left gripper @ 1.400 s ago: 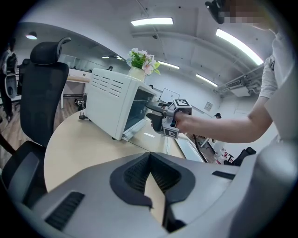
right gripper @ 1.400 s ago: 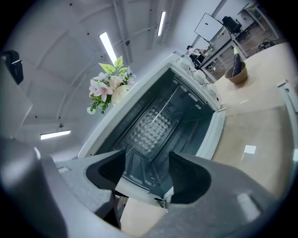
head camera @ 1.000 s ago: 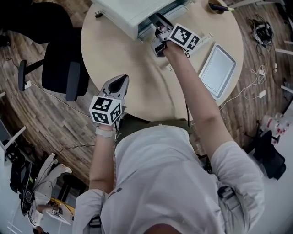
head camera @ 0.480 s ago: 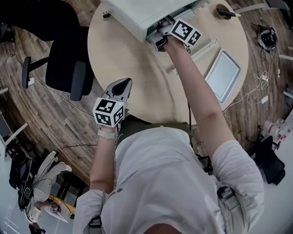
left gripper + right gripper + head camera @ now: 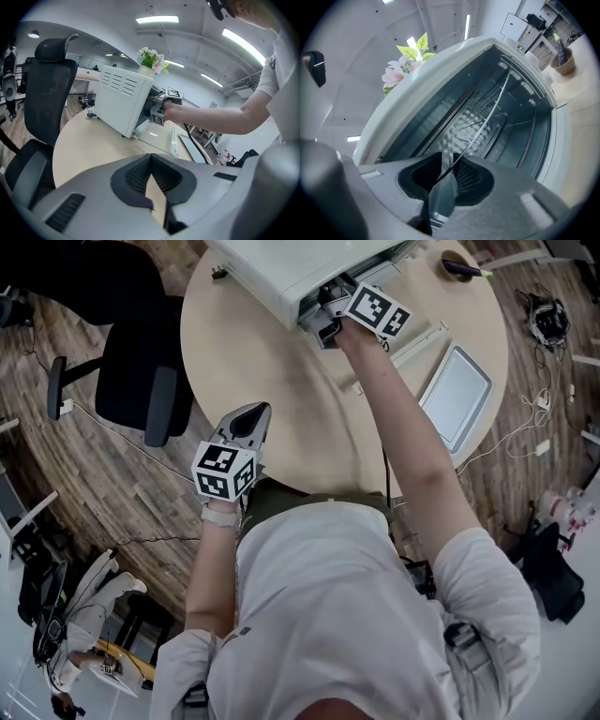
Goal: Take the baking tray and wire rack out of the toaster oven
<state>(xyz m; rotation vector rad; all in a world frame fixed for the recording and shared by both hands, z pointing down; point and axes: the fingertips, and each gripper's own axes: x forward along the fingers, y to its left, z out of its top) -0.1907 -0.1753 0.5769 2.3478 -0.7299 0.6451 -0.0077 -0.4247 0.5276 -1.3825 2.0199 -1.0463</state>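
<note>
Rack (image 5: 476,124) seemingly between just-closing right jaws

Looks over the left gripper (image 5: 151,158), its 2 jaws closed tip to tip on nothing, across the beige table (image 5: 89,143) to a white toaster oven (image 5: 123,101), door (image 5: 157,136) down, an arm (image 5: 211,115) stretched to its front, black chair (image 5: 47,98) at left.

shirt (image 5: 328,615): white, short-sleeved | left tool (image 5: 248,410), right tool (image 5: 325,298): grey, black pads | marker cubes (image 5: 225,472): black-white squares
</note>
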